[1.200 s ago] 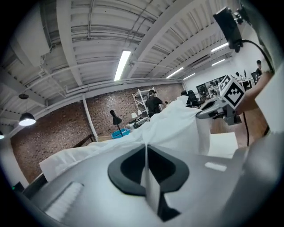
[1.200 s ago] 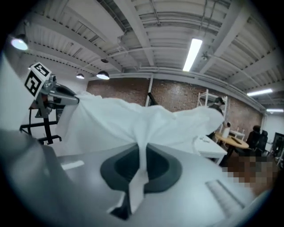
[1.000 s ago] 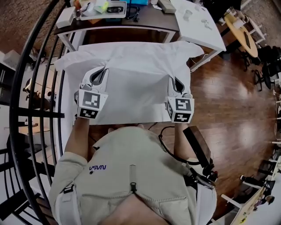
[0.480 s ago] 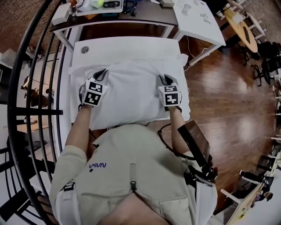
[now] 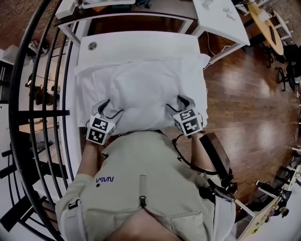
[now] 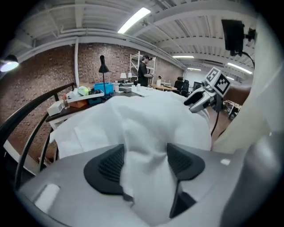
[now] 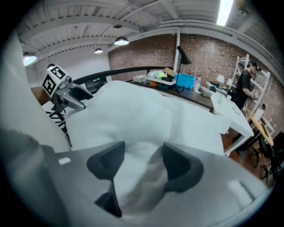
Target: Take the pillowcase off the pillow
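Note:
A white pillow in its white pillowcase [image 5: 141,92] lies across the white table [image 5: 141,40]. My left gripper [image 5: 109,109] sits at its near left corner and my right gripper [image 5: 181,104] at its near right corner. In the left gripper view a bunched fold of the pillowcase [image 6: 148,133] runs loosely between the wide-apart jaws of the left gripper [image 6: 144,162]. The right gripper view shows the same: slack, blurred cloth [image 7: 137,133] between the spread jaws of the right gripper [image 7: 142,164]. Both pairs of jaws have just been opening, with cloth still between them.
A black curved railing [image 5: 28,94] runs along the left. Wooden floor [image 5: 254,94] lies to the right. A second white table [image 5: 221,19] and a dark cluttered desk [image 5: 136,12] stand behind. A small round fitting [image 5: 92,46] sits at the table's far left corner.
Both grippers have come down and back toward the person. The pillow, held up and spread before, now lies on the table. Both jaws have gone from shut on the cloth to wide apart.

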{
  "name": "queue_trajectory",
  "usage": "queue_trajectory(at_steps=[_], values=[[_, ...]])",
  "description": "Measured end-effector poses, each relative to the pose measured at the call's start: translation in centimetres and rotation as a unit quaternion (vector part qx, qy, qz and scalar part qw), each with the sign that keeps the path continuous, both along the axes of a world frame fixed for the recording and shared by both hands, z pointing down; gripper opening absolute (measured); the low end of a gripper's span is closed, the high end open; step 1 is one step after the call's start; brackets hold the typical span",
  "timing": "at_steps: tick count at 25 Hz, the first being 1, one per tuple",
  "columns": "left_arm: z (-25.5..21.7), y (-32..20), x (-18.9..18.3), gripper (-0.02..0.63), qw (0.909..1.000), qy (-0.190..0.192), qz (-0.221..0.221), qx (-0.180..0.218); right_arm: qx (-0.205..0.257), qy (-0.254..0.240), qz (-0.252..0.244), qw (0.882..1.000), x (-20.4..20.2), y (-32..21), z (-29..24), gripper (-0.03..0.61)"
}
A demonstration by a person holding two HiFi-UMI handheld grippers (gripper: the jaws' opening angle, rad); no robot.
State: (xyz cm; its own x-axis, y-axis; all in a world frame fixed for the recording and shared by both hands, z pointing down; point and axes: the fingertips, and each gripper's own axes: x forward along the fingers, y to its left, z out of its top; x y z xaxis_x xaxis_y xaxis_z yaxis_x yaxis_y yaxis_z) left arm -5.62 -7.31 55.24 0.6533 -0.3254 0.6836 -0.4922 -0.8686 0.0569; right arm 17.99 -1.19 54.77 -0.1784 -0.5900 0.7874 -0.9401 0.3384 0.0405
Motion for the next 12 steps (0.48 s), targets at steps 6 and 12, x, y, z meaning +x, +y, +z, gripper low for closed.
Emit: queue_trajectory(at_steps=[6,12], values=[[1.2,-3.9,2.3,0.23,0.9992,-0.014,-0.015,0.034,0.056,0.035,0.046,0.997,0.5,-4.5,1.1,0.232],[-0.6,-10.6,5.1,0.166,0.9935,-0.024,0.011,0.111,0.115,0.084,0.065,0.988,2.7,-11.0,-0.4,0.221]])
